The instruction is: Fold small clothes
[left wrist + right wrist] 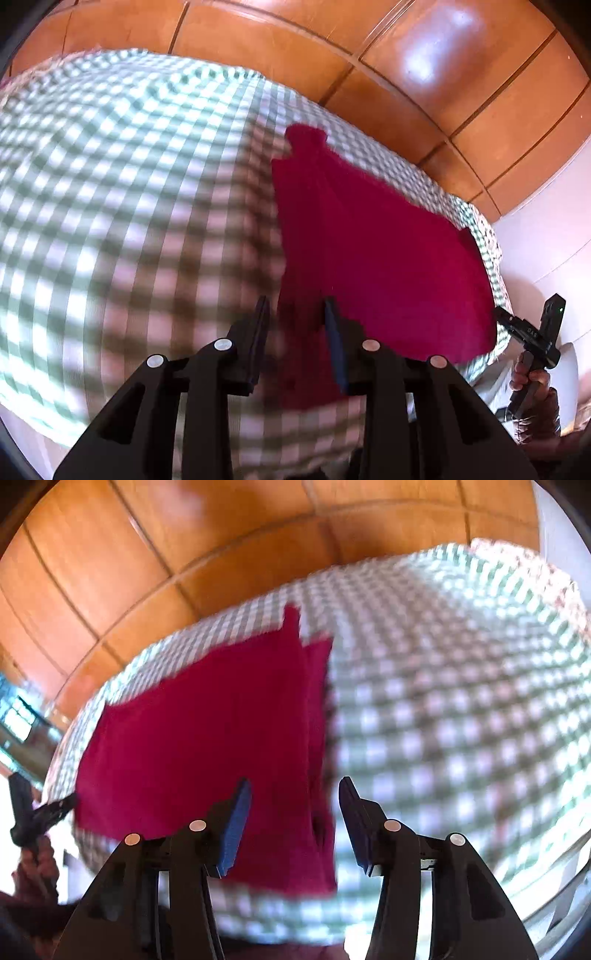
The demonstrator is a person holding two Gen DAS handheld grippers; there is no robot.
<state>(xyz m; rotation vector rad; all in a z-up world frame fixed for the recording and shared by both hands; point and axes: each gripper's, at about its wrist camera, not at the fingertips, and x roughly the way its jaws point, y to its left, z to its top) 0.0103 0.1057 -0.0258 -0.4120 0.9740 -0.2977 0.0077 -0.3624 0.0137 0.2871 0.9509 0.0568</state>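
Note:
A dark red garment [373,254] lies flat on a green-and-white checked tablecloth [122,192]. It also shows in the right wrist view [207,731], where its right side is doubled over in a narrow strip. My left gripper [297,314] is open and empty, hovering above the garment's near left corner. My right gripper [293,797] is open and empty above the garment's near right edge. The other gripper shows at the right edge of the left wrist view [532,332] and at the left edge of the right wrist view [37,812].
The round table [461,709] stands on an orange tiled floor [461,92]. A white wall or furniture [546,251] is at the right of the left wrist view. Both views are blurred by motion.

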